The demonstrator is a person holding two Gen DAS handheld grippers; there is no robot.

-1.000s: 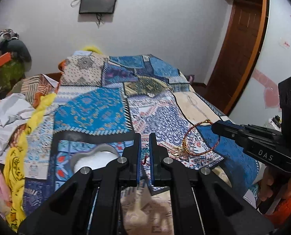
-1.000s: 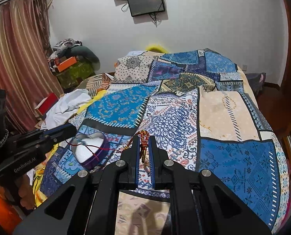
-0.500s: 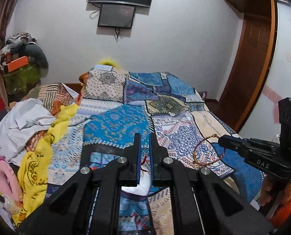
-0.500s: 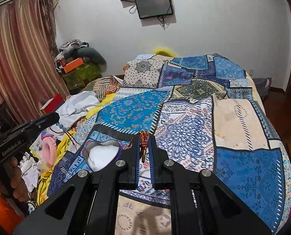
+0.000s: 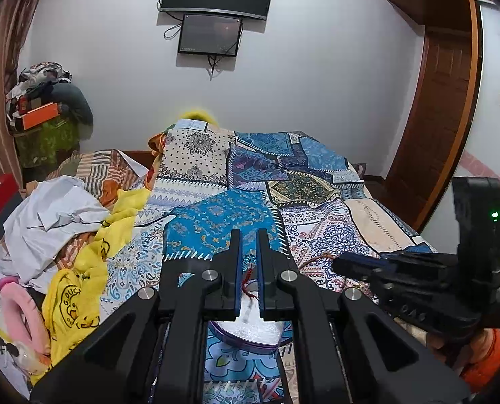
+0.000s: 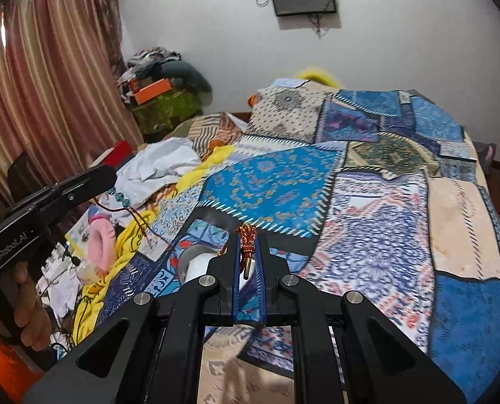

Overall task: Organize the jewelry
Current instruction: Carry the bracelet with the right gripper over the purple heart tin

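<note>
My left gripper (image 5: 248,245) is shut on a thin red cord necklace (image 5: 248,281). In the right wrist view the cord (image 6: 139,217) with teal beads hangs from its tip (image 6: 110,171). My right gripper (image 6: 248,244) is shut on a red-and-gold bracelet (image 6: 247,235) with a gold end piece. Both grippers are raised above the patchwork bedspread (image 5: 223,212). A white heart-shaped jewelry box (image 5: 256,328) with a purple rim lies open on the bed below my left gripper. It also shows in the right wrist view (image 6: 199,264), partly hidden by my fingers.
A pile of white, yellow and pink clothes (image 5: 58,235) covers the bed's left side. A heap of bags and an orange box (image 5: 38,114) stands by the far wall. Two screens (image 5: 213,10) hang on the wall. A wooden door (image 5: 441,107) is on the right.
Both grippers have lifted and tilted up away from the bedspread, each still carrying its jewelry. The left gripper has drawn farther left from the right one.
</note>
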